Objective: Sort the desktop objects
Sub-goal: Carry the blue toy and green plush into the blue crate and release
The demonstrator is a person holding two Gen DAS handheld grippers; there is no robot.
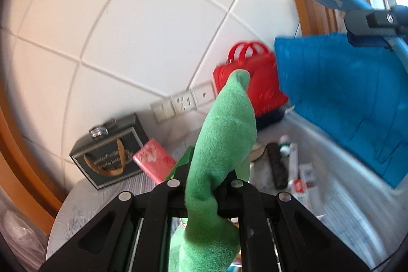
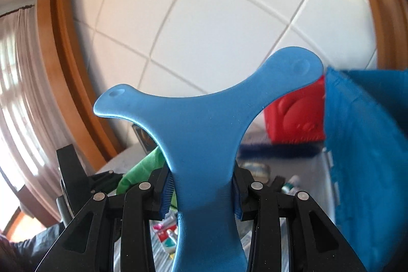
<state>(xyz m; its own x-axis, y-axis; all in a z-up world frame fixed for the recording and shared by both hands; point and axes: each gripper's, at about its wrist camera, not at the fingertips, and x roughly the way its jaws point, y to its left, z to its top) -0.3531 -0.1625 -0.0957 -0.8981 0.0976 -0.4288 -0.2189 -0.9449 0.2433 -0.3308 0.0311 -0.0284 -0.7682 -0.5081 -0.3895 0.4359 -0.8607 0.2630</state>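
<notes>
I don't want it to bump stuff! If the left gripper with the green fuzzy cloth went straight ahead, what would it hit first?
Probably the red basket by the tiled wall. The left gripper, shut on the green cloth, points about there. Depth is hard to judge, so it might pass the blue cloth closely.

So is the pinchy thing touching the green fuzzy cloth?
Touching. In the left wrist view the left gripper has its jaws pinched shut on the green cloth, which sticks up between them.
</notes>
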